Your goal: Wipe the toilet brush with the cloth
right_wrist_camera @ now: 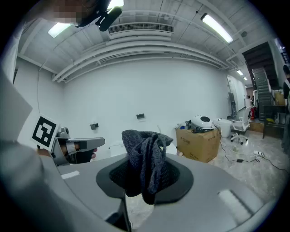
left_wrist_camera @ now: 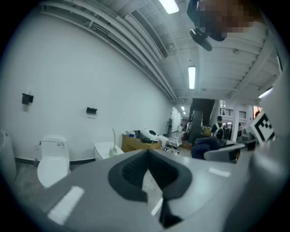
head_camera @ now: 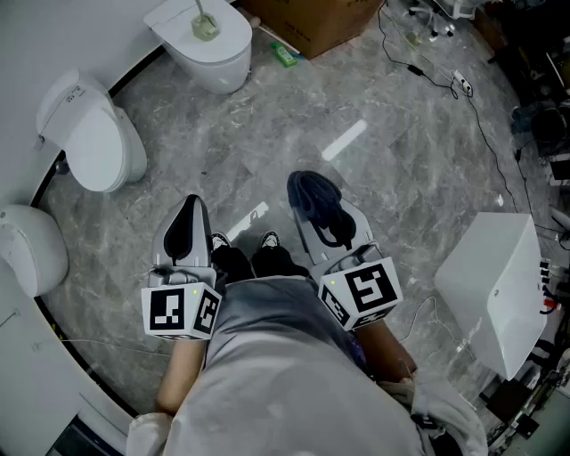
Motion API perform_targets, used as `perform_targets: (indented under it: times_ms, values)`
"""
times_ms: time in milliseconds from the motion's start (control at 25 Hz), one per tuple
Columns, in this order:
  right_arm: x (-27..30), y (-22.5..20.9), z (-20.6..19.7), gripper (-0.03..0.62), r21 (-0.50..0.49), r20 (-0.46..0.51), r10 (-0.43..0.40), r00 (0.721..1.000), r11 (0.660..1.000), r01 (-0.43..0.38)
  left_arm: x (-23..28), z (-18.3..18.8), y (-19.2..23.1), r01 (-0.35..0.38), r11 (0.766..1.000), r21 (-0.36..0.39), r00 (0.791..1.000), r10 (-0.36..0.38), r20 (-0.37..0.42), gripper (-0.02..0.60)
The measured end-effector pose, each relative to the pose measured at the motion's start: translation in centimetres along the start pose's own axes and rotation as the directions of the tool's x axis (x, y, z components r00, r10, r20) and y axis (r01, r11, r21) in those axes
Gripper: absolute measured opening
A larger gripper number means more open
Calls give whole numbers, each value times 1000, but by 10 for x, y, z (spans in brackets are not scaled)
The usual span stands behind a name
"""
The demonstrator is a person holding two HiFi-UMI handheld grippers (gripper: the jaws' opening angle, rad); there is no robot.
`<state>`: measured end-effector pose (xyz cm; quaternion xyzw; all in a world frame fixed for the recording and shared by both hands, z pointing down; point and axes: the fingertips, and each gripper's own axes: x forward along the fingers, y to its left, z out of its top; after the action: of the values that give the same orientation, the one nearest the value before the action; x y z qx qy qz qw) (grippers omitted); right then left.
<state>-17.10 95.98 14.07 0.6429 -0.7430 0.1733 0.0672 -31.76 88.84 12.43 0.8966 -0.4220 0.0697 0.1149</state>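
R gripper clenched on dark knit cloth: soft, light, floppy, bunched over the jaws, prob. fine to wipe w/ as held. L gripper closed, nothing in it. Toilet brush stands in its holder atop a white toilet, well apart from both grippers. Brush prob. light w/ a stiff handle; take the handle high up, holder may lift w/ it. Floor grey marble-look, glossy. Cardboard box just beside that toilet, second toilet near it.

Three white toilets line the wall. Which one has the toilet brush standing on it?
The farthest toilet, beside the cardboard box: the toilet brush stands on it. The middle toilet and nearest toilet show no brush.
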Motion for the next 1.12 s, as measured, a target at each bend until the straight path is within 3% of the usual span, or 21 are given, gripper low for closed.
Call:
perform_targets:
  times_ms: [600,920,1120]
  values:
    - [-4,-27,7,109,36,34,42,999,998,-43,9,3,-15,19,1000,11,1000,-19,-2,0]
    - [24,-45,12,109,39,-1,48,999,998,-48,30,5,9,-24,999,-49,1000,24,4,0]
    - [56,-57,19,109,25,-23,65,998,998,-65,59,3,17,-12,998,-65,1000,11,-2,0]
